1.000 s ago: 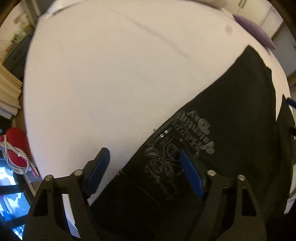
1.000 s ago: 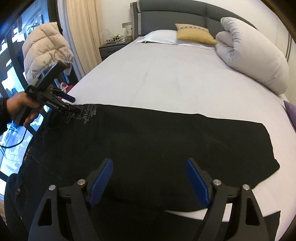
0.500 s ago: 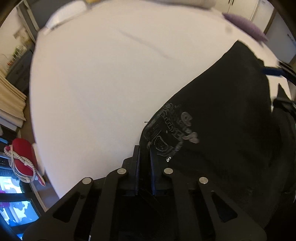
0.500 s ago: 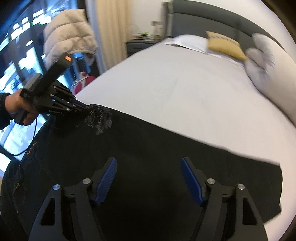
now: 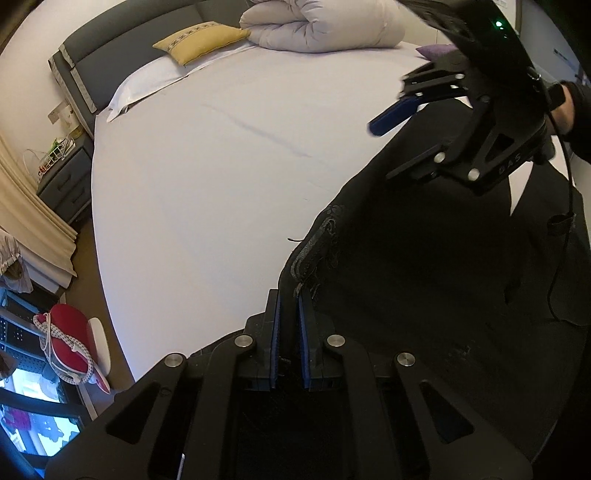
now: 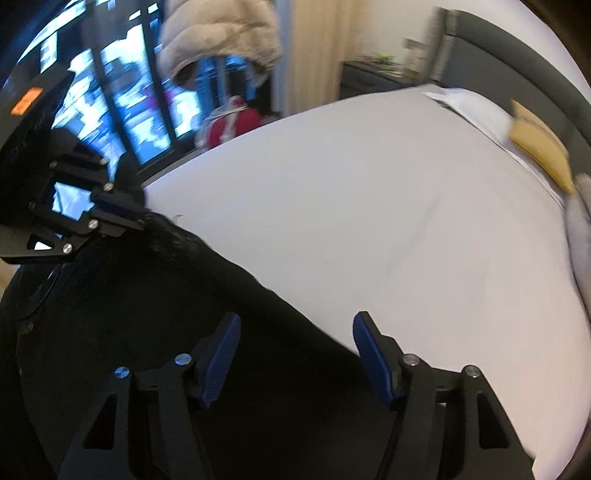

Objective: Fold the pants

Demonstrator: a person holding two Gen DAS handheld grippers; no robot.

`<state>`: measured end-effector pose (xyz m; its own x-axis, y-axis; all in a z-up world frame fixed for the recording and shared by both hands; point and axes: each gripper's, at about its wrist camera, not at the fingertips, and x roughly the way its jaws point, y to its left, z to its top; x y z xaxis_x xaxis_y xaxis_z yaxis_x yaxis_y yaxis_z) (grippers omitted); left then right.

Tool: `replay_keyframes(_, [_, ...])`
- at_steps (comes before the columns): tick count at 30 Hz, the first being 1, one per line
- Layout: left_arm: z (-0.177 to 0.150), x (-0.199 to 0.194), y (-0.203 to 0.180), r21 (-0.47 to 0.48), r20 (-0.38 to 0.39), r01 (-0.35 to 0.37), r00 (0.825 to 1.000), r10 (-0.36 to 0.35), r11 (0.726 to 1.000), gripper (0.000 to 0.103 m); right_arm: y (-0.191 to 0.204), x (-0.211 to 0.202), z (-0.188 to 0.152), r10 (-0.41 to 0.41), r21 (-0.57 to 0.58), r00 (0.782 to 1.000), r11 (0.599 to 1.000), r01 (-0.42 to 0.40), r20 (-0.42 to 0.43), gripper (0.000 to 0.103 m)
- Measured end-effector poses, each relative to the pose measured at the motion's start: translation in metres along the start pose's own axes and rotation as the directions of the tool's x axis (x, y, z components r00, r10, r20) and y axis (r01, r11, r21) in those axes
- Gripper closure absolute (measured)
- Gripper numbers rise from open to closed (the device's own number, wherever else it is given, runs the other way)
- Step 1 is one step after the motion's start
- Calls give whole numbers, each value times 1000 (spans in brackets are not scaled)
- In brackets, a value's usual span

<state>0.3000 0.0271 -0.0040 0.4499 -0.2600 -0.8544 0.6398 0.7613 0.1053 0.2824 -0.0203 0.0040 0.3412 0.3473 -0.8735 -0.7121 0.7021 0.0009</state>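
On the bed [image 5: 221, 177], black pants [image 5: 424, 277] are lying right, near edge lifting; left gripper [image 5: 289, 314] is pinching it closed. Right gripper [image 6: 295, 354] is closing w/ nothing pinched yet, so it needs fabric before pulling across.

You're in a home bedroom, a wide bed [image 5: 221, 177] with grey headboard [image 5: 122, 62], yellow cushion [image 5: 199, 40] and rolled duvet [image 5: 317, 26] at its head, nightstand [image 5: 66, 177] beside it, curtains [image 5: 33, 221] nearby

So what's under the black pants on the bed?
Around the black fabric pants only the white bed sheet shows, so they lie on it. Whatever sits directly beneath the cloth is covered and can't be seen.
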Motion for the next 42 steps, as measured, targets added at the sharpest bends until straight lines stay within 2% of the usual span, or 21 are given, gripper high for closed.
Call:
replay_keyframes(3, [5, 3, -4, -7, 3, 2, 1000, -2, 1000, 95, 11, 8, 12, 36, -59, 999, 998, -37, -24, 39])
replay_keyframes(4, [5, 4, -5, -10, 4, 3, 1000, -3, 1000, 95, 15, 12, 15, 36, -81, 999, 996, -39, -39, 43])
replay_keyframes(6, [0, 7, -4, -16, 7, 6, 1000, -5, 1000, 95, 18, 18, 16, 42, -103, 996, 993, -50, -75, 57])
replay_keyframes(8, [-1, 9, -1, -23, 9, 9, 1000, -9, 1000, 95, 17, 23, 18, 49, -99, 993, 993, -60, -108, 87])
replay_keyframes(11, [-2, 10, 0, -35, 14, 15, 1000, -15, 999, 95, 16, 22, 15, 66, -73, 992, 995, -74, -111, 93])
replay_keyframes(18, [-11, 8, 0, -59, 28, 25, 999, -24, 998, 95, 27, 15, 18, 63, -27, 995, 998, -65, -76, 97])
replay_keyframes(22, [-17, 4, 0, -75, 27, 25, 999, -23, 997, 95, 45, 15, 19, 96, -25, 994, 995, -97, -56, 98])
replay_keyframes(29, [-42, -18, -18, -55, 18, 23, 1000, -22, 998, 96, 83, -5, 2, 116, -104, 991, 987, -123, -65, 99])
replay_keyframes(31, [-54, -27, -29, -39, 12, 27, 1000, -27, 999, 96, 102, -18, -10, 90, -176, 993, 979, -102, -71, 99])
replay_keyframes(35, [-78, -42, -62, 17, -10, 48, 999, -48, 999, 96, 146, -38, -43, 41, -311, 994, 948, -71, -101, 99])
replay_keyframes(38, [-94, -52, -93, 70, -31, 66, 997, -64, 995, 96, 181, -48, -72, -30, -406, 994, 914, -16, -108, 99])
replay_keyframes(40, [-107, -58, -118, 102, -56, 87, 995, -81, 991, 96, 204, -52, -91, -101, -483, 990, 875, 39, -103, 99])
replay_keyframes(42, [-120, -61, -142, 132, -85, 106, 992, -95, 986, 96, 227, -52, -110, -184, -575, 978, 812, 97, -95, 99])
